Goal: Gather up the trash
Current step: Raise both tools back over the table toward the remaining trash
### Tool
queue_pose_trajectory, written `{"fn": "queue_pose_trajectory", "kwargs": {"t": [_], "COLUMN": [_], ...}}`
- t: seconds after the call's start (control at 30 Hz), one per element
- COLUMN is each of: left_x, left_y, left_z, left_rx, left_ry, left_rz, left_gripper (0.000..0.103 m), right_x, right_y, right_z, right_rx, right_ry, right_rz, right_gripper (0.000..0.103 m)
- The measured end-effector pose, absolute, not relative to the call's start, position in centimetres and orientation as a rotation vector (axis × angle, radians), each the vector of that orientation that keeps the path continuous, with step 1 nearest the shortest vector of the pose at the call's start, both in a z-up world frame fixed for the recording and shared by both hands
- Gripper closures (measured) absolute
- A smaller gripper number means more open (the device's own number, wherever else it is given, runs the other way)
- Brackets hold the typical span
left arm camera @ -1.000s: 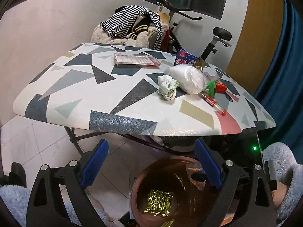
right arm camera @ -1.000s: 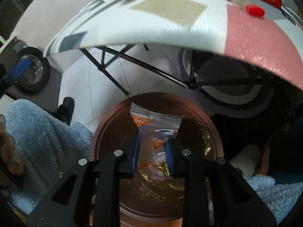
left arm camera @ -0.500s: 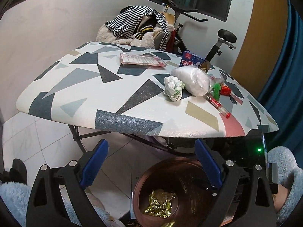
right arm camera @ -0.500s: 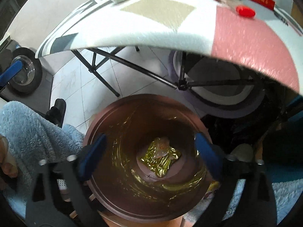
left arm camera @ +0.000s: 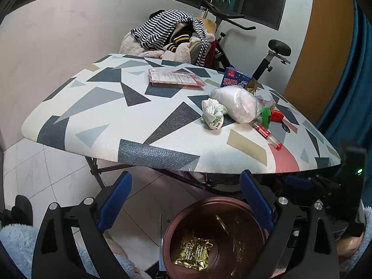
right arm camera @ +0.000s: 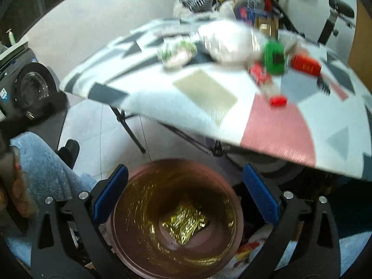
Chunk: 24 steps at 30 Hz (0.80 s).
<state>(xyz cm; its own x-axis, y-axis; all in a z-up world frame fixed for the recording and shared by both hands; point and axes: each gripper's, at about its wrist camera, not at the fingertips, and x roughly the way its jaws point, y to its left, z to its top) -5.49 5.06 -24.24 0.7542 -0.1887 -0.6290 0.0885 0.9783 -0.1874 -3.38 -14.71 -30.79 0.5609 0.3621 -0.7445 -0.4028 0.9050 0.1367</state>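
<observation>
A brown round bin (left arm camera: 176, 237) stands on the floor below the table's front edge, with a gold foil wrapper (left arm camera: 194, 252) at its bottom; it also shows in the right wrist view (right arm camera: 139, 255). My left gripper (left arm camera: 186, 200) is open and empty, held above the bin. My right gripper (right arm camera: 184, 190) is open and empty, right over the bin. On the patterned table (left arm camera: 93, 116) lie a crumpled white wrapper (left arm camera: 212, 114), a clear plastic bag (left arm camera: 239, 103), a green item (left arm camera: 266, 115), a red box (left arm camera: 277, 115) and a red-capped tube (left arm camera: 267, 134).
A flat pink packet (left arm camera: 174, 79) and a blue box (left arm camera: 236, 79) lie further back on the table. Behind it stand a chair piled with clothes (left arm camera: 172, 37) and an exercise bike (left arm camera: 272, 53). Table legs (right arm camera: 130, 130) cross above the bin. A blue curtain (left arm camera: 348, 88) hangs on the right.
My right gripper opened and dropped the orange snack wrapper into the bin, then lifted and tilted up toward the table. The left gripper rose slightly.
</observation>
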Motion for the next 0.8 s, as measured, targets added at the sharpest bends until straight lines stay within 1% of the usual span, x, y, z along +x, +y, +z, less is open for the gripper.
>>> {"fn": "queue_pose_trajectory", "kwargs": {"t": [0.33, 0.5, 0.63, 0.8], "left_x": [-4.6, -3.4, -2.1, -0.4], "left_y": [5.3, 5.5, 5.7, 6.0], "left_z": [-21.0, -19.5, -18.1, -17.1], "left_rx": [-0.168, -0.139, -0.117, -0.097], "left_ry": [0.653, 0.638, 0.622, 0.610], "left_rz": [-0.176, -0.187, -0.204, -0.225], "left_gripper": [0.010, 0.010, 0.010, 0.010], "right_x": [-2.1, -0.2, 0.9, 3.1], "right_y": [-16.4, -18.6, -20.3, -22.6], "right_z": [-26.1, -24.2, -23.1, -23.0], "right_rx": [-0.078, -0.040, -0.022, 0.007], "right_ry": [0.741, 0.714, 0.677, 0.690], "right_rz": [0.412, 0.409, 0.348, 0.291], "right_gripper": [0.006, 0.006, 0.006, 0.006]}}
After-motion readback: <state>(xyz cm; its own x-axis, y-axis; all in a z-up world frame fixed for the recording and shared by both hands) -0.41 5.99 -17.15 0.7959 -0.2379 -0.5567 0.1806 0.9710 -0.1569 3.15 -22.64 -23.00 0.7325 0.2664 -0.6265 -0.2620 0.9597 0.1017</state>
